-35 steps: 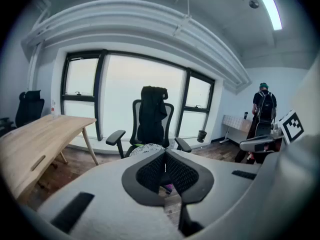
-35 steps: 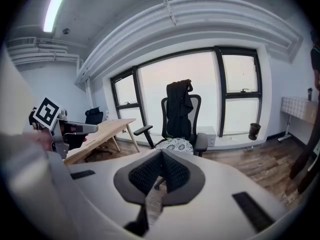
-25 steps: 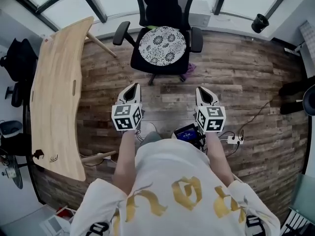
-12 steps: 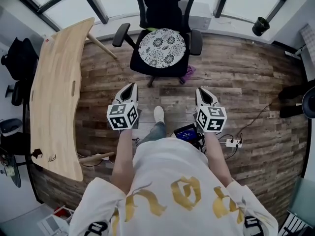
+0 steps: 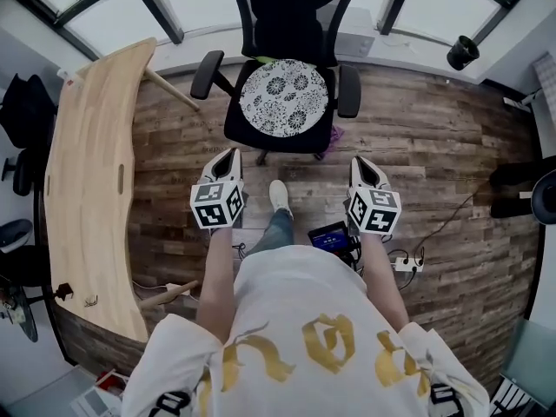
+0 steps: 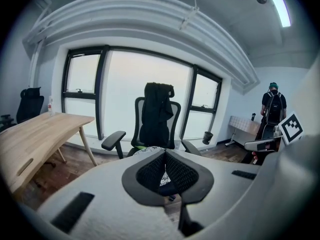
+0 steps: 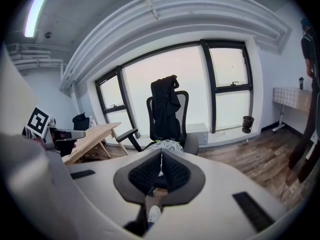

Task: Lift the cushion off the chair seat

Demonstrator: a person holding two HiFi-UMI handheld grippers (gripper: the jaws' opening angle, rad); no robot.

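Underfoot, floor [image 5: 452, 155]: wood planks, spanning the whole head view.
Desk [image 5: 87, 181]: pale wood, curved top, along the left side, well apart from the chair.
Chair [image 5: 236, 127]: black office type, an armrest at each side, facing the person; dark garment [image 5: 291, 7] draped over the backrest.
Seat contents: cushion [image 5: 284, 96], round, white with a black floral print, lying flat on the seat and covering most of it, with a dark rim of seat showing round it; touched by neither gripper.
Left gripper [image 5: 231, 155]: held out in front of the person, pointed toward the chair, short of the seat edge; jaws pressed together, nothing between them.
Right gripper [image 5: 361, 162]: level with the left, likewise aimed at the chair and apart from it; jaws closed tip to tip, empty.
Shoe [image 5: 278, 196]: white, on the floor between the two grippers.
Device [image 5: 330, 235]: small, blue screen lit, just beside the right forearm.
Pot [image 5: 461, 52]: dark, on the window ledge at upper right; contents not discernible.
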